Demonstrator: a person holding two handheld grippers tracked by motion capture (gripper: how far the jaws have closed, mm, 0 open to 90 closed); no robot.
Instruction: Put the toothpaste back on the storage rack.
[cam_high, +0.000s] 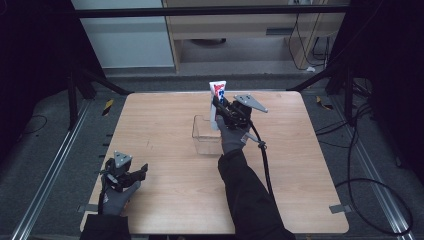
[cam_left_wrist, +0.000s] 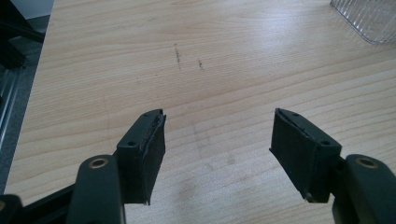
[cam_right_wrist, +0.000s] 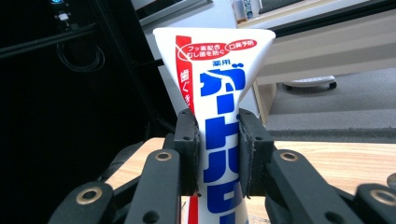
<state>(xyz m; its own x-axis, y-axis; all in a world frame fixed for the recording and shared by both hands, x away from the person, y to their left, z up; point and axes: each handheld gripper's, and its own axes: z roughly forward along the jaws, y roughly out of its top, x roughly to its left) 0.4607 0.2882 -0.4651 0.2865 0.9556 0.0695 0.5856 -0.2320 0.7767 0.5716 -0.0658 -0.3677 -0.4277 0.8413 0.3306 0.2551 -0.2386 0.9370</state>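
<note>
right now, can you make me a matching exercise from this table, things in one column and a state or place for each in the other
Things:
1. toothpaste tube
2. clear container
3. left gripper
4. right gripper

States or places:
A. fingers open, nothing between them
B. held upright, flat crimped end up
C. fingers shut on the tube
D. stands on the table near its middle

Pairs: 1-B, 2-D, 3-A, 4-C

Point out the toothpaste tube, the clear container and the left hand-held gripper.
toothpaste tube (cam_right_wrist: 219, 93), right gripper view, on its printed front below the flat crimped end.
clear container (cam_high: 206, 142), high view, on its near wall.
left hand-held gripper (cam_left_wrist: 217, 151), left gripper view, midway between its open fingertips.
</note>
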